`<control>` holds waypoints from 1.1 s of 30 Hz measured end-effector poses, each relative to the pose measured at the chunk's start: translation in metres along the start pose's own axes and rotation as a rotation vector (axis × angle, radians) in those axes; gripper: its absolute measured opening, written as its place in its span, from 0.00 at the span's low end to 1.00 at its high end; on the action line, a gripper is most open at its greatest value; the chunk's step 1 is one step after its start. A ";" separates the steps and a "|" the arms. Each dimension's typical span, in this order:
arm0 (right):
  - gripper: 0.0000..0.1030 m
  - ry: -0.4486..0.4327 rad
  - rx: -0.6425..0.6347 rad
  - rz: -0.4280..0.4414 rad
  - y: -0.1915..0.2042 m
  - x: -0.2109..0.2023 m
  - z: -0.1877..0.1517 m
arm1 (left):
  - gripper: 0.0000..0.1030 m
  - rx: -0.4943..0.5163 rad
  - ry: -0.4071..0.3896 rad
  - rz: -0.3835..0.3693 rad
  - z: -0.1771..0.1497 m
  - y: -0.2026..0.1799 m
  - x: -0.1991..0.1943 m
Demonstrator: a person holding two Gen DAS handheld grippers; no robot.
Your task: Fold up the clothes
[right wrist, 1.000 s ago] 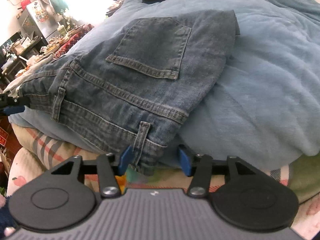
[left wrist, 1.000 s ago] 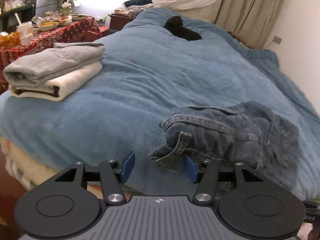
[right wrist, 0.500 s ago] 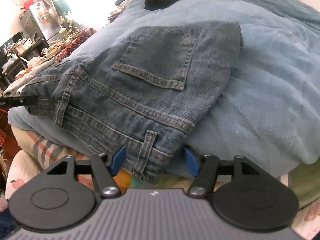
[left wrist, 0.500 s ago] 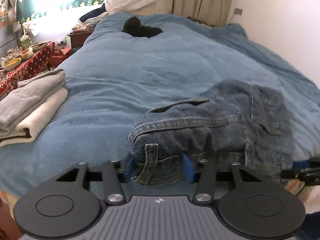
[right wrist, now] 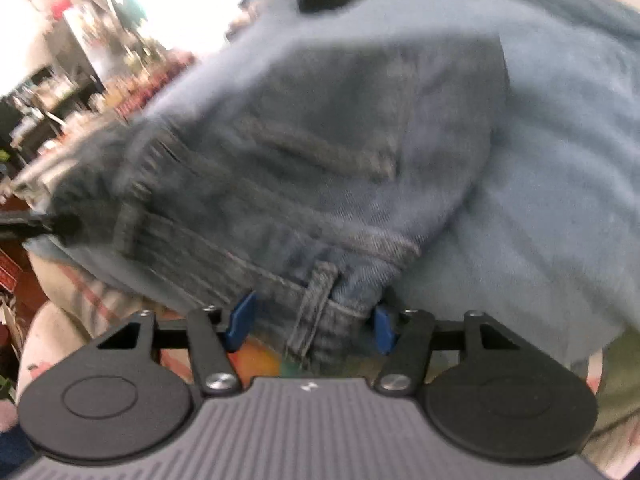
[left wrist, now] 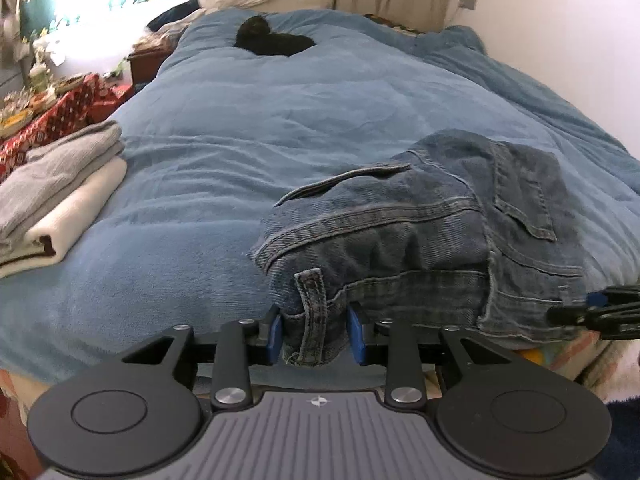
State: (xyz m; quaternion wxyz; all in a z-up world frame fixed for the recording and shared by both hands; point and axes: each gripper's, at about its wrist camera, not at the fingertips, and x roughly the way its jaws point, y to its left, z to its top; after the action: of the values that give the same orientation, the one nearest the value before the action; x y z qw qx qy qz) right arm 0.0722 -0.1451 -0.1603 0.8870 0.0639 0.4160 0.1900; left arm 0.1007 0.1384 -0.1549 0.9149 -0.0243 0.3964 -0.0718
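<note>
Blue jeans (left wrist: 420, 232) lie bunched near the front edge of a bed with a blue blanket (left wrist: 280, 120). My left gripper (left wrist: 315, 334) has its jaws closing, and its blue pads press on the waistband corner with a belt loop. In the blurred right wrist view, my right gripper (right wrist: 311, 322) has its jaws closing, with the other waistband end of the jeans (right wrist: 320, 152) and its belt loop between them. A gap still shows beside the left pad. The right gripper's tip (left wrist: 596, 304) shows at the jeans' right edge.
Folded grey and cream clothes (left wrist: 56, 192) are stacked on the bed's left side. A black garment (left wrist: 272, 42) lies at the far end. A cluttered table with a red cloth (left wrist: 52, 120) stands left of the bed, and a white wall runs along the right.
The left jaws have narrowed from open beside the waistband corner to pressing on it, and the left view has rolled level. The right view has gone blurred, its pads still astride the waistband.
</note>
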 end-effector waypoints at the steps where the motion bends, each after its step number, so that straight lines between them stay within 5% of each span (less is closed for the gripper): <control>1: 0.57 -0.032 -0.017 0.001 0.003 -0.005 0.001 | 0.29 -0.005 0.003 -0.005 0.000 0.002 0.002; 6: 0.53 0.022 -0.013 -0.023 0.000 0.007 0.000 | 0.30 0.045 0.036 0.022 -0.001 -0.003 0.015; 8: 0.29 0.005 -0.024 -0.041 0.001 0.005 0.002 | 0.24 0.059 0.020 0.036 -0.001 -0.006 0.013; 11: 0.14 -0.025 -0.053 -0.071 0.004 -0.002 0.005 | 0.15 0.066 -0.029 0.054 -0.001 -0.012 0.002; 19: 0.11 -0.153 -0.123 -0.108 0.015 -0.043 0.020 | 0.11 0.030 -0.169 0.035 0.015 -0.025 -0.042; 33: 0.10 -0.548 -0.218 -0.196 0.034 -0.181 0.067 | 0.09 0.044 -0.505 -0.044 0.075 -0.069 -0.132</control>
State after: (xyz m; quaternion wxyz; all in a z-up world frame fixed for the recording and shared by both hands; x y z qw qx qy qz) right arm 0.0081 -0.1811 0.0217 0.9819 -0.0231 0.1426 0.1225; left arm 0.0587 0.0892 -0.0016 0.9835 -0.0302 0.1529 -0.0920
